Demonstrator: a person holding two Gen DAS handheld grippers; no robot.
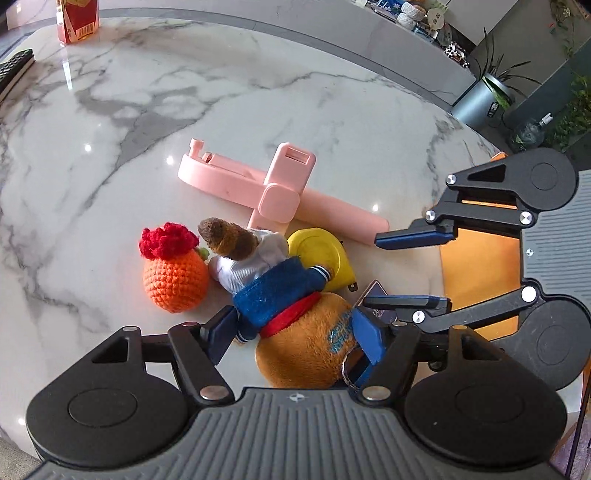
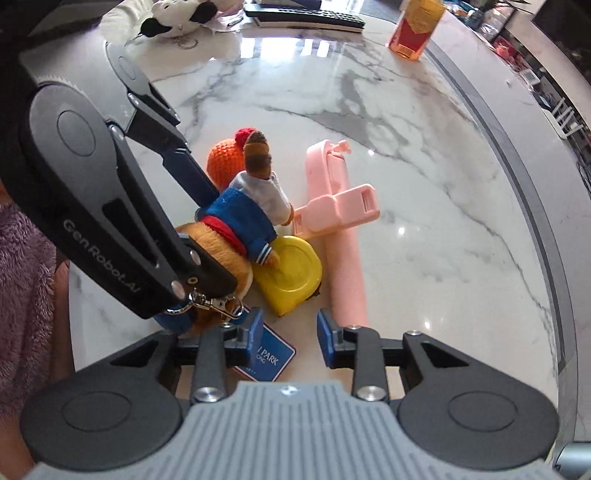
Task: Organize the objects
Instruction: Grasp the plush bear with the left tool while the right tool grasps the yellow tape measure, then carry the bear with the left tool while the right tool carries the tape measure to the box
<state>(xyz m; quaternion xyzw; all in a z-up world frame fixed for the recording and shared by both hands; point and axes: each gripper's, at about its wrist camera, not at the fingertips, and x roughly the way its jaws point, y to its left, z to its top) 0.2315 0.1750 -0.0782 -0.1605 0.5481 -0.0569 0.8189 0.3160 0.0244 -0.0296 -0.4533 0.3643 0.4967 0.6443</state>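
A brown plush toy (image 1: pixel 303 343) in a blue sweater lies on the marble table (image 1: pixel 258 92). It sits between the wide-apart fingers of my left gripper (image 1: pixel 294 326), and the pads do not squeeze it. Its metal clasp (image 2: pixel 210 302) and blue tag (image 2: pixel 273 354) trail toward my right gripper (image 2: pixel 290 332), which is open with one finger (image 2: pixel 255 332) over the tag's edge. An orange crochet fruit (image 1: pixel 175 275), a yellow tape measure (image 1: pixel 321 247) and a pink folding phone holder (image 1: pixel 236 177) lie close around the toy. In the left wrist view the right gripper (image 1: pixel 375 269) reaches in from the right.
A red and yellow carton (image 2: pixel 417 26), a black remote (image 2: pixel 306 14) and a black-and-white plush (image 2: pixel 173 16) stand at the table's far side. The curved grey table rim (image 2: pixel 517 177) runs along the right. A fuzzy purple sleeve (image 2: pixel 22 277) is at the left. A potted plant (image 1: pixel 491 85) stands beyond the table.
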